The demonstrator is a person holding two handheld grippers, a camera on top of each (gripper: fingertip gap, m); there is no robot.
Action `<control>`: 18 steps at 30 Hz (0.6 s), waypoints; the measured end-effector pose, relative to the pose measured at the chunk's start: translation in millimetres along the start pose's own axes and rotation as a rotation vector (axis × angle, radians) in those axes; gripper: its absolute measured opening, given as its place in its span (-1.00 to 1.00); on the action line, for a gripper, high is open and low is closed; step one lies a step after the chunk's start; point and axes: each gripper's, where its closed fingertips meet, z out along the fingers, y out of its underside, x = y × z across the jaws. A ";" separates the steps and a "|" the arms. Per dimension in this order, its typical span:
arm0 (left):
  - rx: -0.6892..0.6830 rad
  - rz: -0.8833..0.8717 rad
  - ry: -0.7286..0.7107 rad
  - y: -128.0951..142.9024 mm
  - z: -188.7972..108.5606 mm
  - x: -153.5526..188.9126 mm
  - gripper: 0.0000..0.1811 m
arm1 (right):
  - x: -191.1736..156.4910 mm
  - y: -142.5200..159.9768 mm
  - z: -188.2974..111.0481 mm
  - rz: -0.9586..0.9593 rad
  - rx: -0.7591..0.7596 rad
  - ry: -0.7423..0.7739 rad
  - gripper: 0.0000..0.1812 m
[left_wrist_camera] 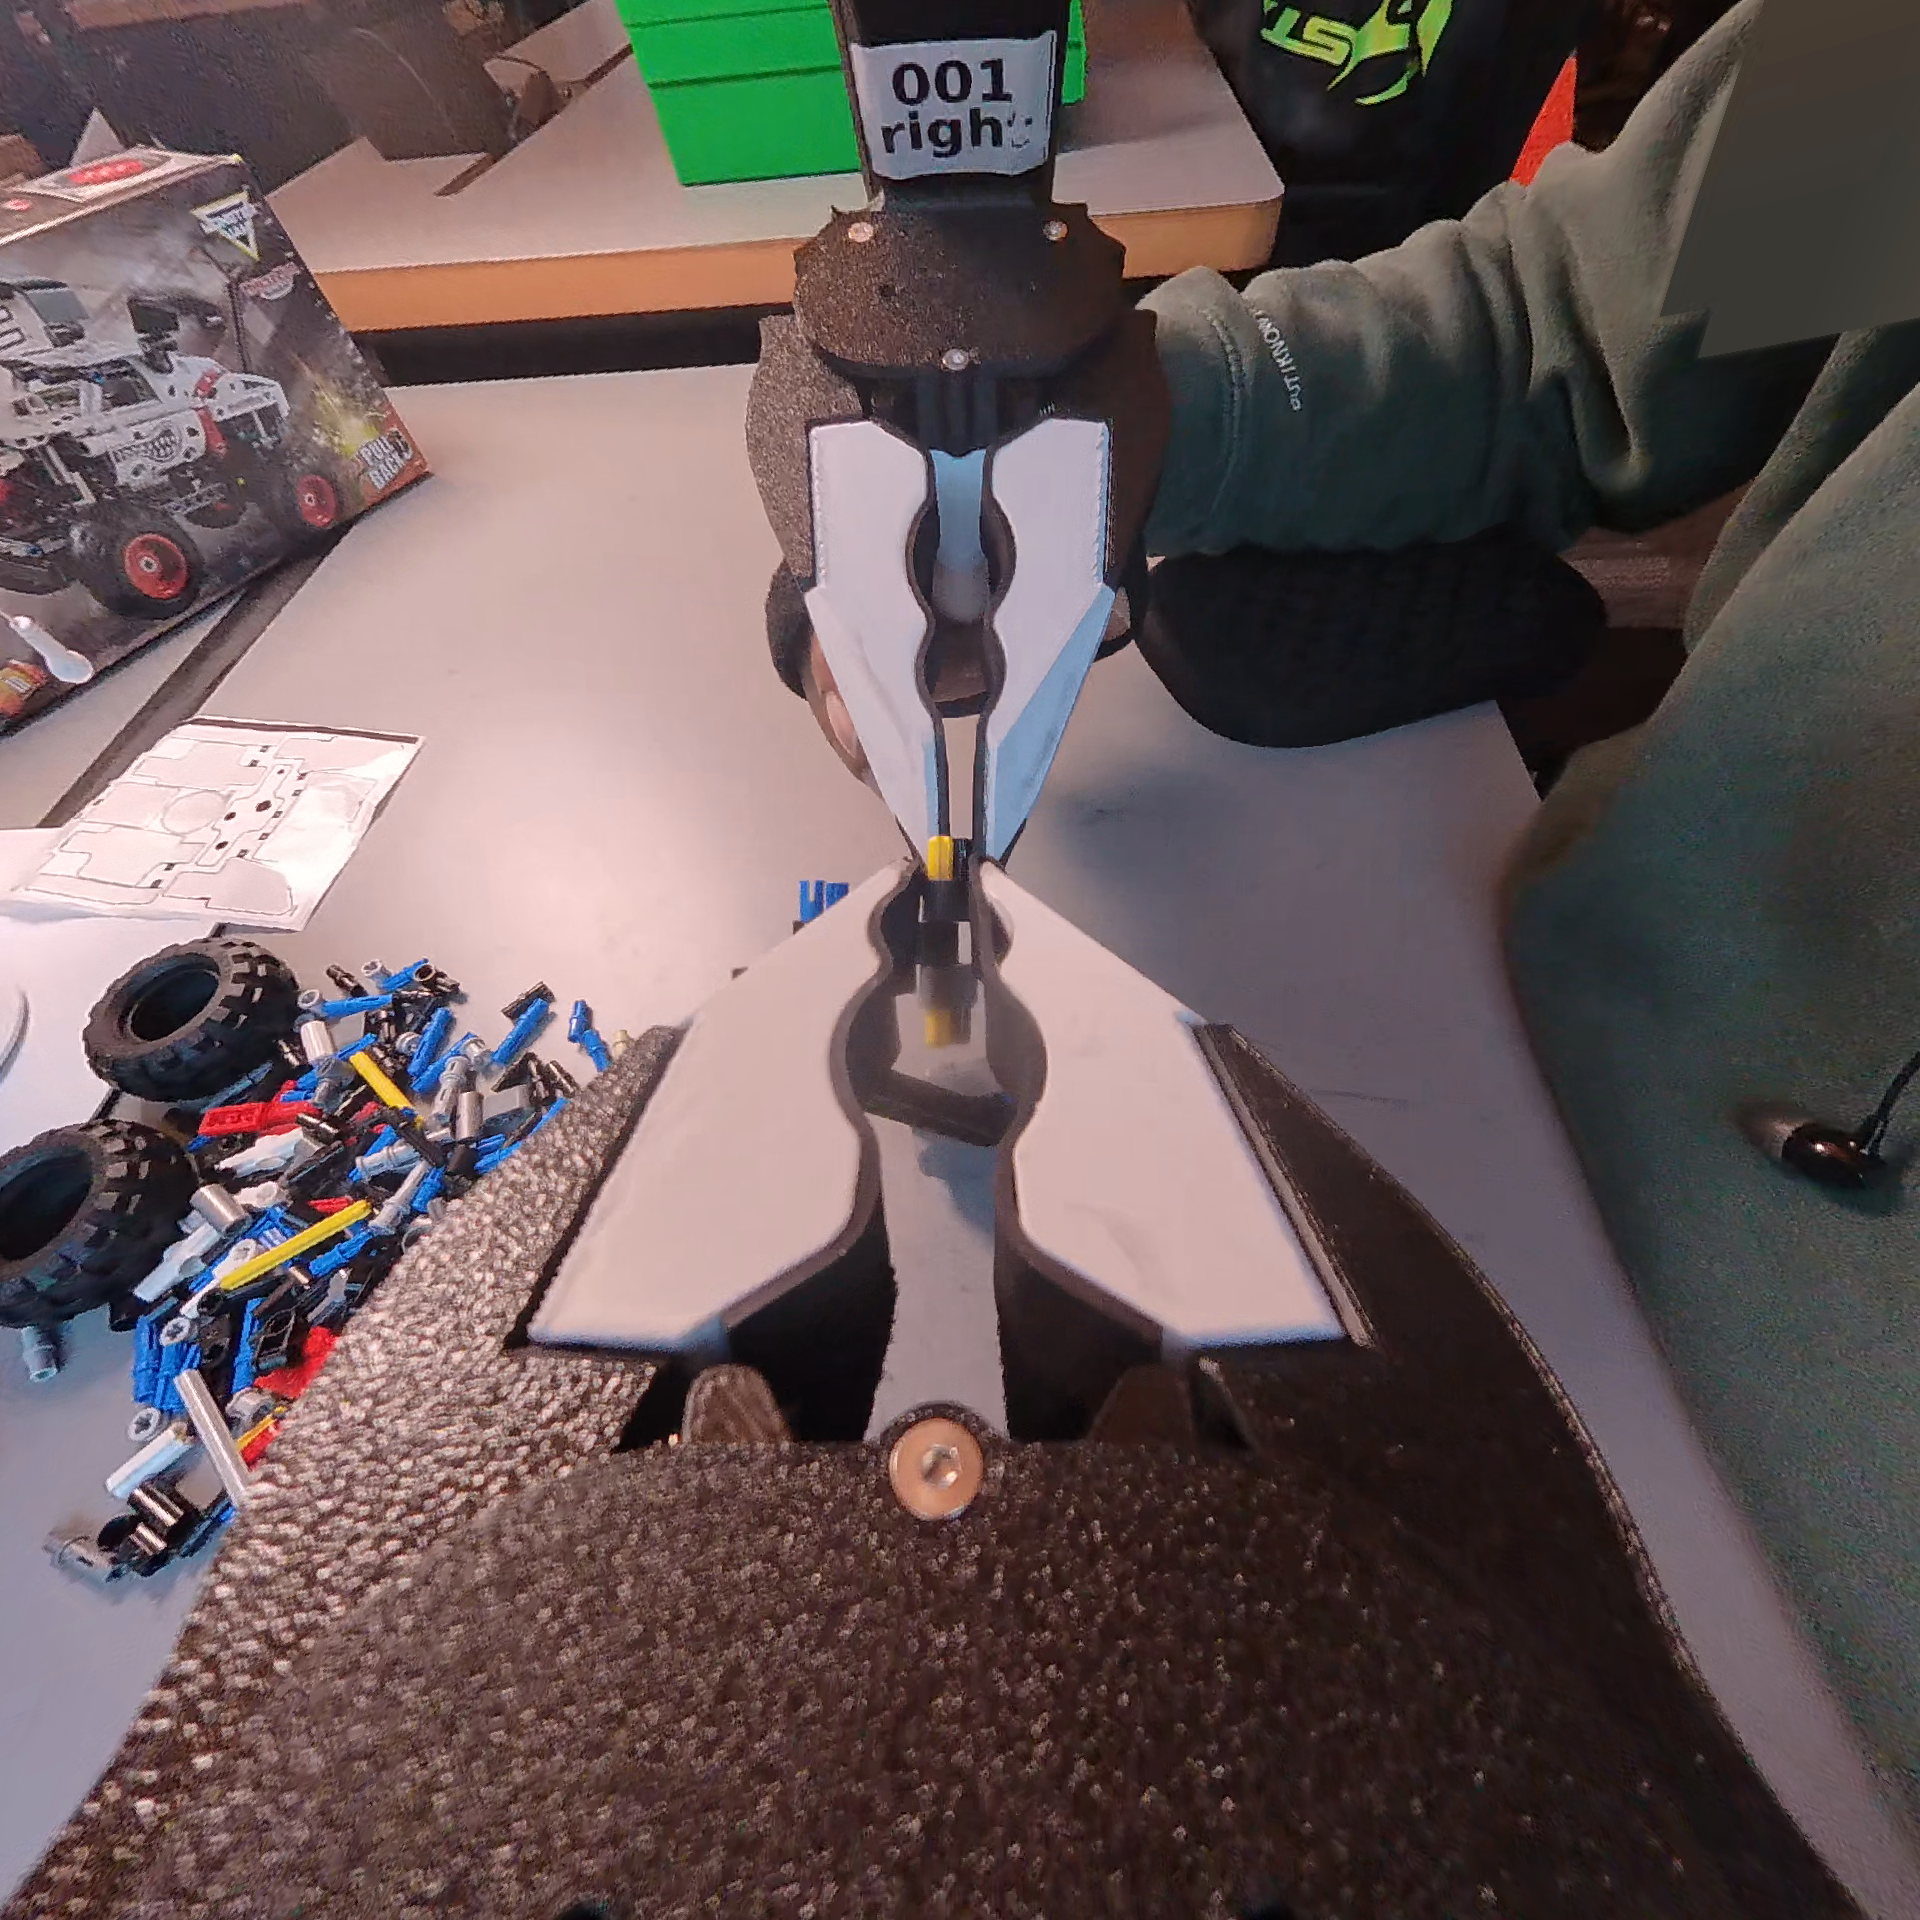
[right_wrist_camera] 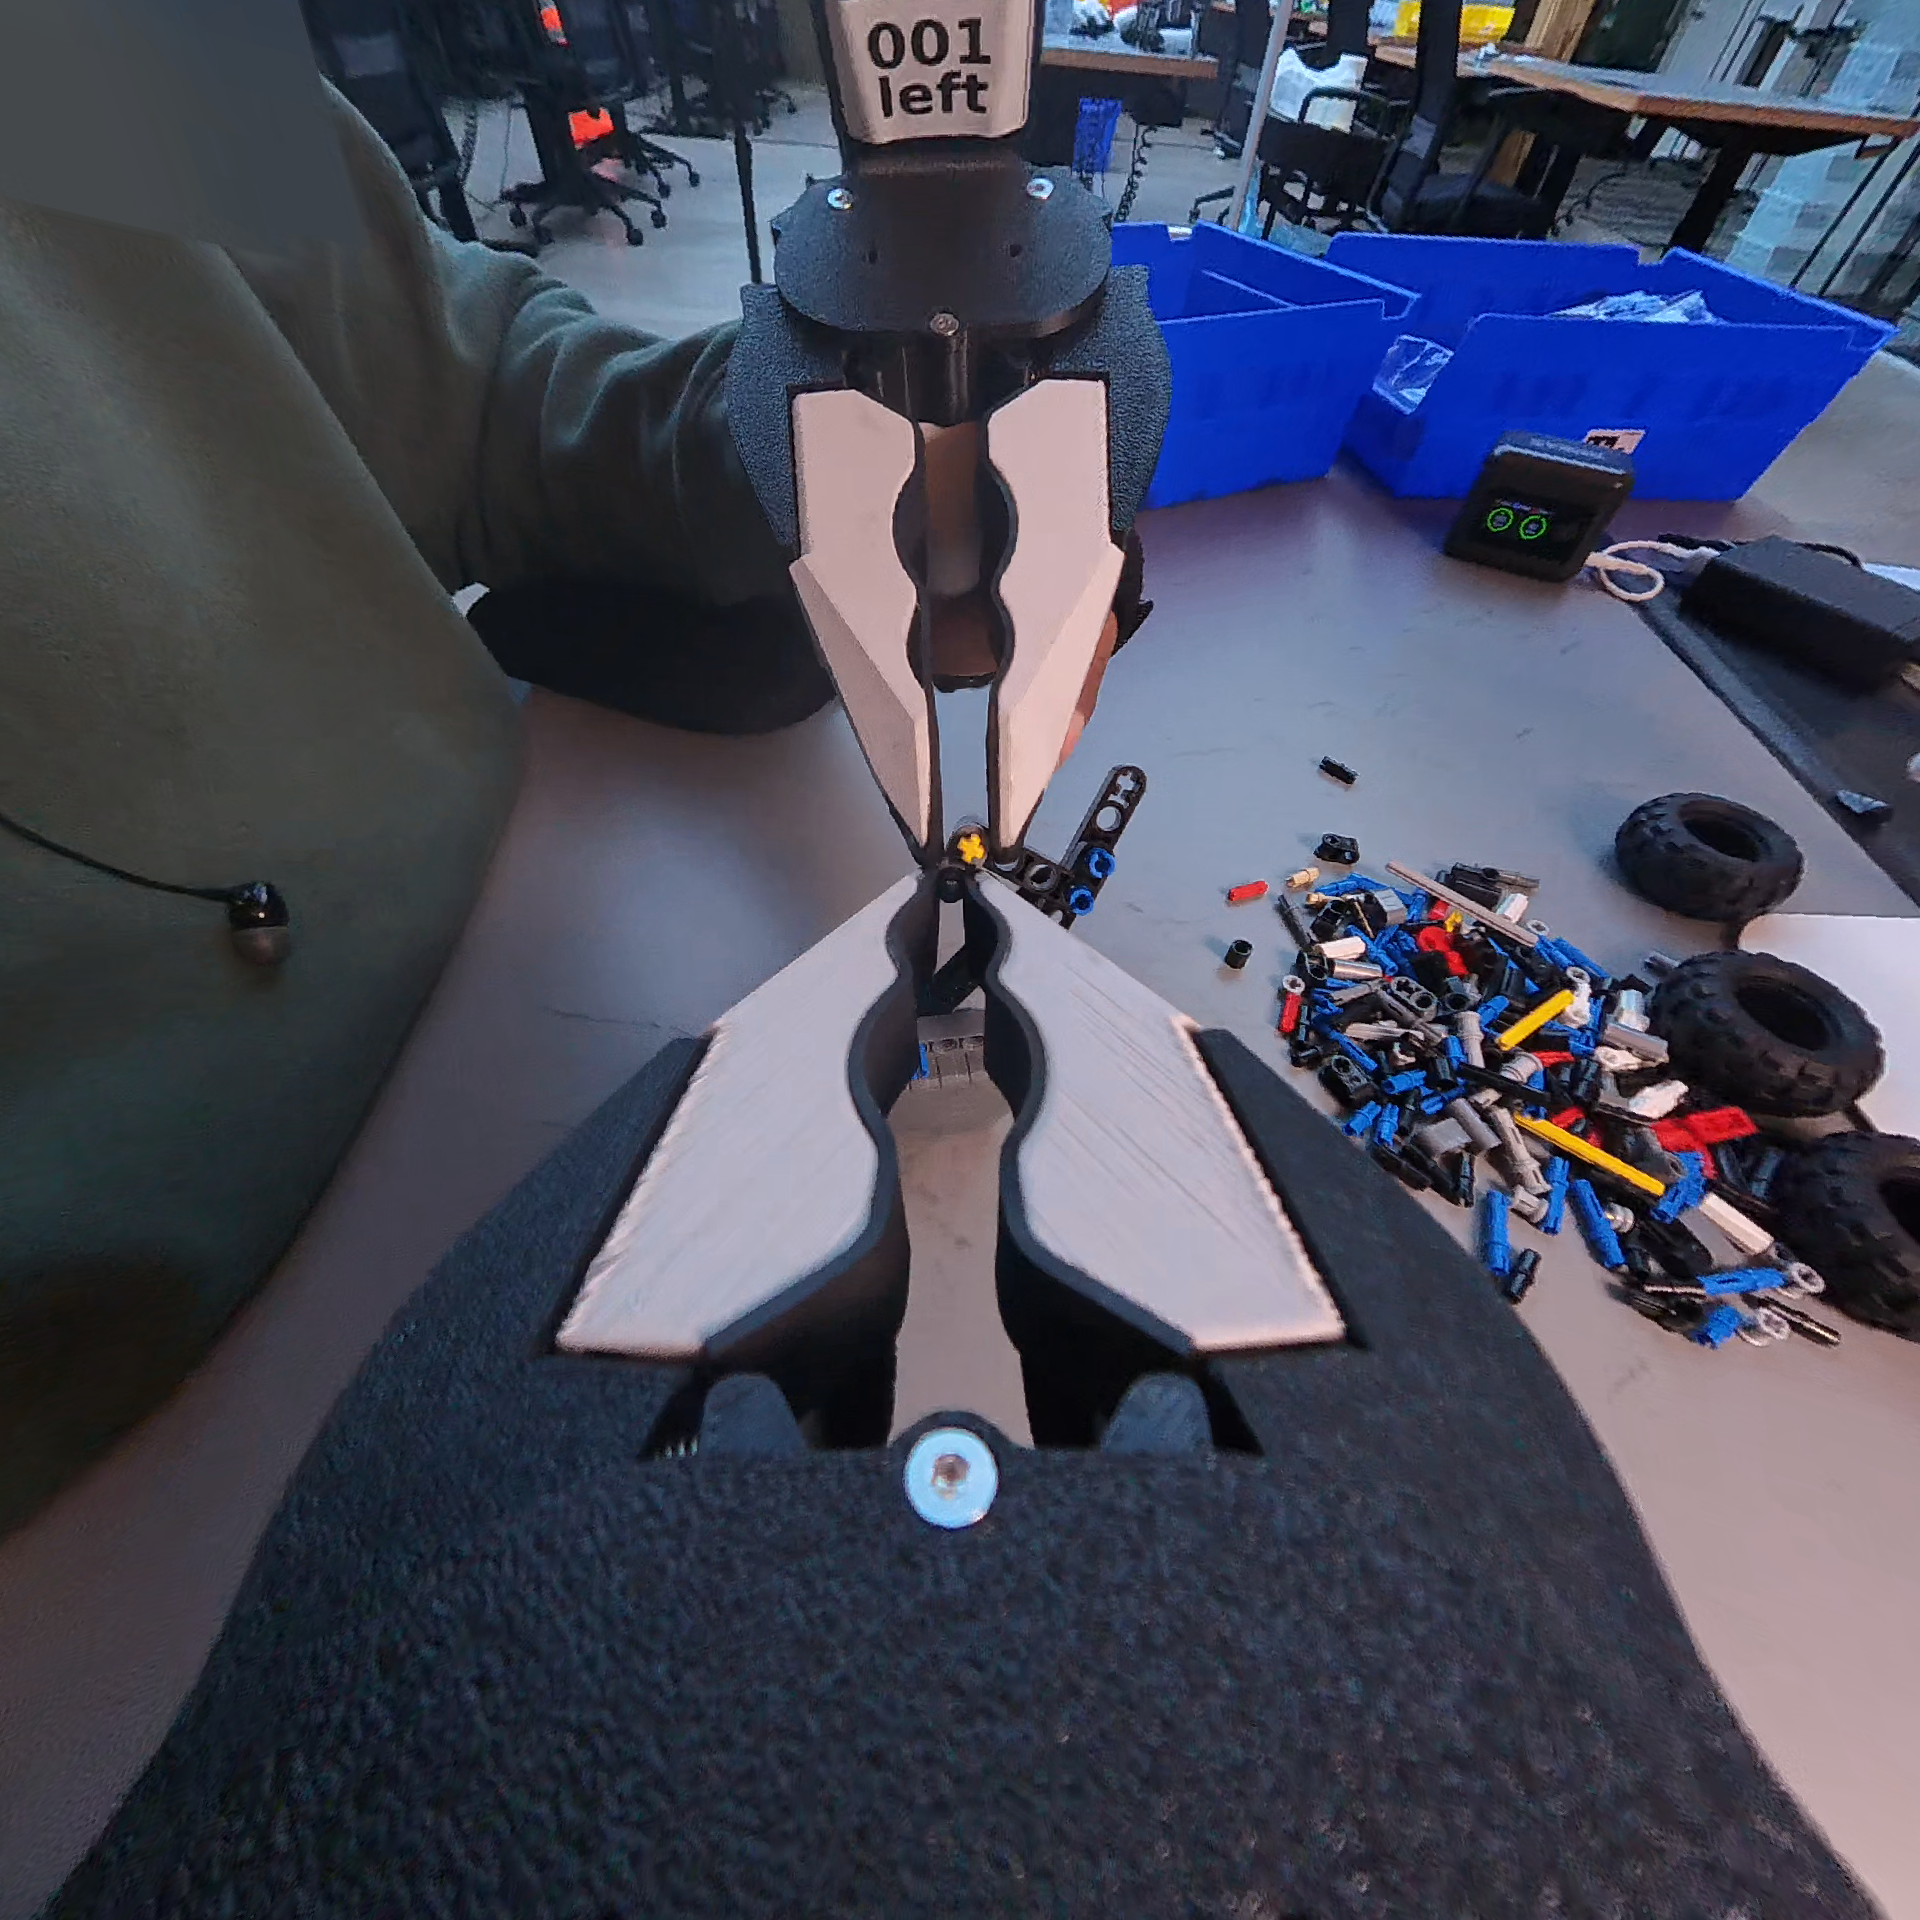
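Our left gripper (left_wrist_camera: pixel 940 888) meets the right gripper (right_wrist_camera: pixel 951 883) tip to tip. Both sets of jaws are clamped on one small black-and-yellow assembly (left_wrist_camera: pixel 940 852), held over the tabletop (left_wrist_camera: pixel 1247 987) near the parts pile (left_wrist_camera: pixel 312 1143), with tyres (left_wrist_camera: pixel 187 1013) beside that pile.

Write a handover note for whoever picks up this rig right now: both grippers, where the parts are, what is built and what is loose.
Left gripper: fingers shut on the small assembly, held above the table.
Right gripper: tip to tip with the left one, shut on the same assembly.
Built: a yellow axle through black pieces; a black beam with blue pins sticks out of it.
Loose: the parts pile and black tyres on the table; sticker sheet and kit box beyond them.
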 end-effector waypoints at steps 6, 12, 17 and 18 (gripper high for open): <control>0.003 -0.009 0.068 0.1 0.2 9.6 -0.85 | -6.9 -1.3 -3.4 -0.060 -0.007 -0.032 -0.97; -0.058 0.002 0.073 5.7 3.7 11.6 -0.93 | -10.6 3.4 -2.3 -0.107 -0.045 -0.034 -0.96; -0.127 0.031 0.028 12.2 4.9 7.9 -0.93 | -7.5 6.7 -1.4 -0.047 -0.030 -0.053 -0.98; -0.125 0.029 0.023 11.5 4.0 6.4 -0.93 | -5.9 5.4 -1.5 -0.044 -0.021 -0.048 -0.98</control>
